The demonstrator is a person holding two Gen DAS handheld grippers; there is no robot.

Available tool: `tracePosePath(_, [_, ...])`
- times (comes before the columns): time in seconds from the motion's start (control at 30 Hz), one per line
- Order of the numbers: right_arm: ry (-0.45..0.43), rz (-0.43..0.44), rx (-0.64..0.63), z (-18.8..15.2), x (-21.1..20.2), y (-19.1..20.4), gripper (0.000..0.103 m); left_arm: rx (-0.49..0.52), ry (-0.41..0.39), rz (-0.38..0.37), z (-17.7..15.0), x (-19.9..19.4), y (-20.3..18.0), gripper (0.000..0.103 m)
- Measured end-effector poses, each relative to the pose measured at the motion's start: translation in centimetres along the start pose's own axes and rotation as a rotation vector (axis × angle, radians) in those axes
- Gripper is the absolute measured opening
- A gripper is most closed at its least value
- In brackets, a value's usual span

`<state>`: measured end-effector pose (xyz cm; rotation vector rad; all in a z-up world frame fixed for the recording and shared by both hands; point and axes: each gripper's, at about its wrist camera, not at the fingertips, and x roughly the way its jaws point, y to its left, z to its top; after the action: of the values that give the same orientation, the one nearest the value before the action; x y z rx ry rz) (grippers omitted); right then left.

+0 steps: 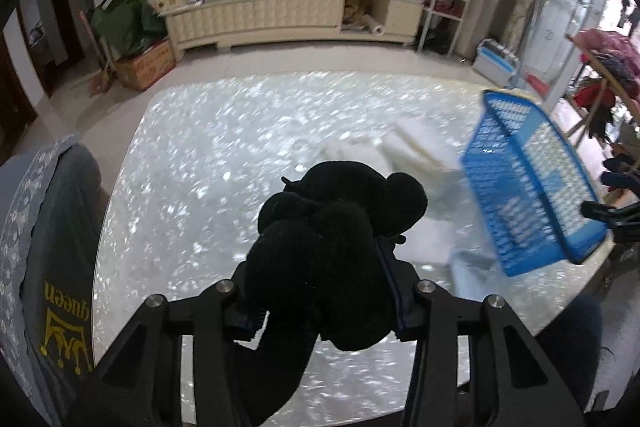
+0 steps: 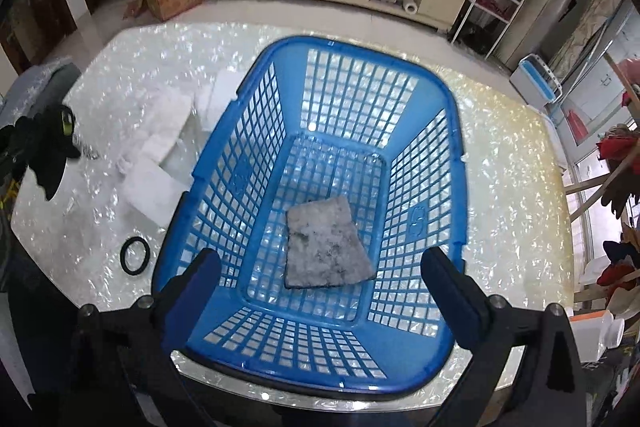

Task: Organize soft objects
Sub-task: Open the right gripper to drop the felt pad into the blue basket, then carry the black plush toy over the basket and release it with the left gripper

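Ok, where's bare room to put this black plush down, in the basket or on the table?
The basket floor is bare beyond the grey cloth, toward its far wall. The table is bare right of the basket. Left of it is crowded: white foam pieces and a black ring.

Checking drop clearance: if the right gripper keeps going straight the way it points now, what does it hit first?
Probably the grey cloth on the floor of the blue basket. The right gripper is open and empty, aimed into the basket; depth is hard to judge.
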<state>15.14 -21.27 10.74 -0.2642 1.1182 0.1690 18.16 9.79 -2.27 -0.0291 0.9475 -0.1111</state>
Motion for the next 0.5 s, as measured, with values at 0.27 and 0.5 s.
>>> tracePosePath(0.27, [-0.039,0.012,0.013,-1.7,-1.2,-1.2,0.103,0.052,-0.055,-0.041,1.4,-2.6,-5.1,0.042])
tracePosePath(0.5, [-0.041,0.016,0.077,-2.9,0.0,-3.8,0.103,0.129,-0.103,-0.075,3.3,-3.8,-10.4,0.042])
